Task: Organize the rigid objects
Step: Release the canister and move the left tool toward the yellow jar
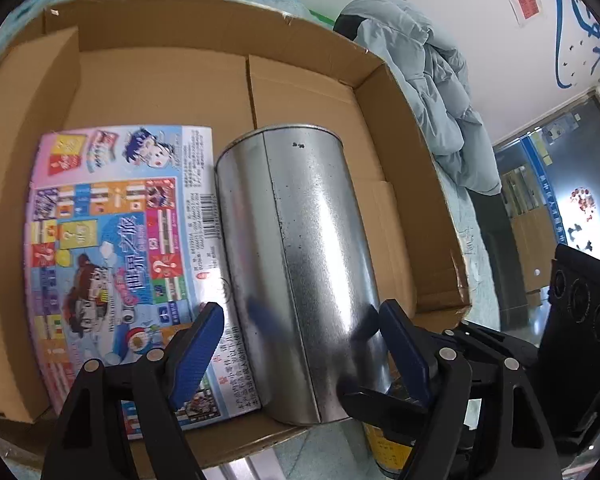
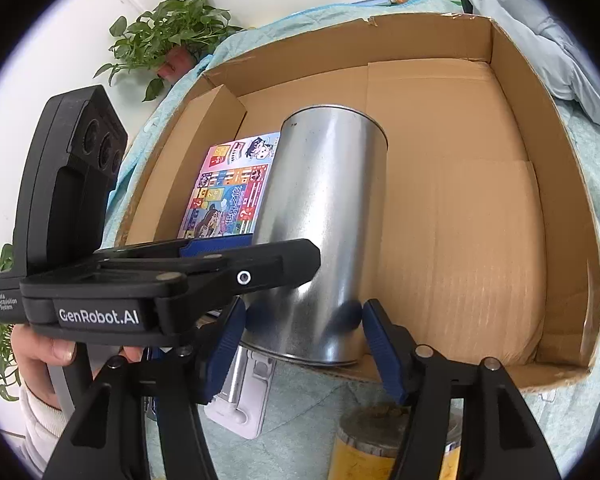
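Cardboard box (image 1: 148,84), plain and shallow, holds a smooth shiny metal tin (image 1: 300,264) standing at its near edge, touching a flat, glossy cartoon-printed board-game box (image 1: 116,240) on the tin's left. The left gripper (image 1: 300,344) has its ribbed blue pads spread wide on either side of the tin's base, seemingly not touching it. The right gripper (image 2: 304,344), also spread open, faces the same tin, with a yellow-labelled can (image 2: 364,448) below it outside the box.

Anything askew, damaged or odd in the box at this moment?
Slightly: the metal can lies on its side, its near end jutting past the cardboard box's open front edge. The box rim is torn along the back. The colourful game box lies flat.
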### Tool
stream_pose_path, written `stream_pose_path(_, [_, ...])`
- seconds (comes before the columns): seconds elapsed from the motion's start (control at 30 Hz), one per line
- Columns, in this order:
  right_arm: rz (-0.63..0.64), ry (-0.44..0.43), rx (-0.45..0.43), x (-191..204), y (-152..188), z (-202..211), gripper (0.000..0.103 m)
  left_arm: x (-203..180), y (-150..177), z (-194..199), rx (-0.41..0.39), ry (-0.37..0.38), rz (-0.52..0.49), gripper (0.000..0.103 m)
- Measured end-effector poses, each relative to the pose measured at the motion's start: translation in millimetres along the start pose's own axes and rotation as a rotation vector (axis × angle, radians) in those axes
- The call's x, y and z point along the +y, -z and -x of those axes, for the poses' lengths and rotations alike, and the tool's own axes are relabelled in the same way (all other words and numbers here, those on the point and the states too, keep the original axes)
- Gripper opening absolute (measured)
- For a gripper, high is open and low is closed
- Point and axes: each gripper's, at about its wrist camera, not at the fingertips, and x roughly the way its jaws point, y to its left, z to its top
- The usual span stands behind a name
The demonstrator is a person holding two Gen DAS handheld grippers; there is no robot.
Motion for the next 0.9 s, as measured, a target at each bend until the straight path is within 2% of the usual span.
stream_pose_path(0.07, [0.004, -0.01, -0.012, 4.3, 2.2, 5.4, 0.065, -11.4, 9.3, 18.6, -0.08, -0.081, -0.057, 0.077])
stream_pose_path(0.1, [0.019, 0.001, -0.053, 6.4, 6.4, 13.7, 0.071, -21.1, 18.2, 35.1, -0.15, -0.127, -0.096, 0.077])
stream_pose_path(0.13, [0.034, 0.022, -0.098, 9.0, 12.6, 23.3, 0.082, -28.3, 25.1, 47.8, -0.206, -0.157, -0.121, 0.078])
stream_pose_path(0.17, [0.048, 0.042, -0.15, 11.0, 20.1, 34.2, 0.085, -37.2, 36.1, 65.8, -0.298, -0.203, -0.143, 0.08])
stream_pose_path(0.23, [0.09, 0.078, -0.285, 15.7, 41.3, 60.2, 0.085, -51.0, 65.5, 102.9, -0.5, -0.286, -0.173, 0.103])
stream_pose_path(0.27, [0.115, 0.101, -0.362, 17.3, 55.5, 73.1, 0.088, -55.3, 82.6, 118.7, -0.583, -0.307, -0.186, 0.103])
stream_pose_path(0.3, [0.13, 0.131, -0.407, 16.5, 67.3, 80.5, 0.089, -57.9, 95.7, 127.3, -0.611, -0.314, -0.2, 0.103])
stream_pose_path(0.37, [0.127, 0.185, -0.45, 12.8, 88.5, 86.3, 0.091, -60.6, 114.0, 134.4, -0.598, -0.307, -0.206, 0.103])
stream_pose_path(0.53, [0.104, 0.179, -0.42, -0.3, 127.5, 88.1, 0.091, -58.1, 160.9, 134.4, -0.574, -0.316, -0.169, 0.103])
stream_pose_path(0.6, [0.099, 0.18, -0.404, -3.8, 137.6, 88.3, 0.091, -58.1, 174.3, 127.9, -0.546, -0.297, -0.157, 0.103])
stream_pose_path(0.7, [0.071, 0.152, -0.346, -12.8, 147.5, 81.4, 0.091, -55.0, 191.8, 108.3, -0.443, -0.207, -0.153, 0.103])
stream_pose_path(0.83, [0.058, 0.146, -0.313, -18.6, 153.3, 76.3, 0.091, -61.3, 196.1, 82.6, -0.313, -0.094, -0.134, 0.103])
stream_pose_path(0.9, [0.038, 0.151, -0.317, -21.8, 156.0, 77.1, 0.085, -63.0, 196.3, 74.1, -0.279, -0.05, -0.116, 0.103])
